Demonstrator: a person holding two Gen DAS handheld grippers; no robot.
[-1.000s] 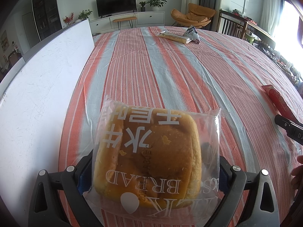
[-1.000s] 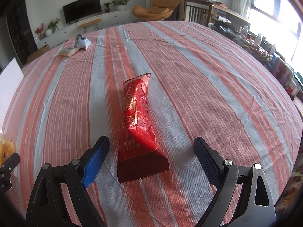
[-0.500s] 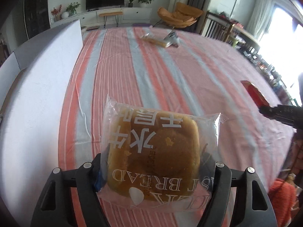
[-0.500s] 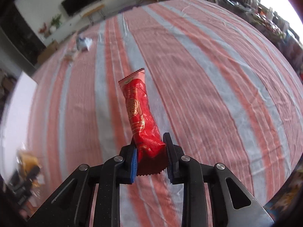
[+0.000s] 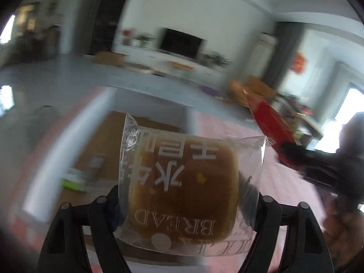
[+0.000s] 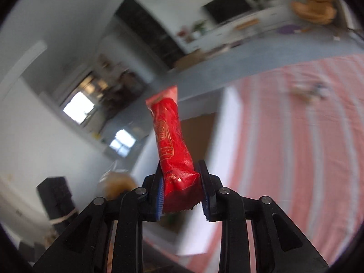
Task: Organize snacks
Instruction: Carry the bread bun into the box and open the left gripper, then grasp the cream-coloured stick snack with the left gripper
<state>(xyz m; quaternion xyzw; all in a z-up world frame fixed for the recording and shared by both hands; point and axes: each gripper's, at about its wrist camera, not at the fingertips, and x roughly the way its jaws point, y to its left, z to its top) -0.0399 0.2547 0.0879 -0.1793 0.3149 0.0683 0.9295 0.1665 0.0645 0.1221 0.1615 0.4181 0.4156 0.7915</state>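
Carrying both snacks at once toward the open cardboard box [image 5: 109, 150] at the table's left edge. Left gripper [image 5: 188, 204] pinched the bagged bread [image 5: 184, 188] across its width, jaws having just widened a bit but pads on the bag, bread lifted over the box. Right gripper [image 6: 182, 193] clamped the red snack pack [image 6: 173, 150] by its crimped end, jaws having just eased, pack standing upward for a drop-in. Striped tablecloth [image 6: 295, 136] below.
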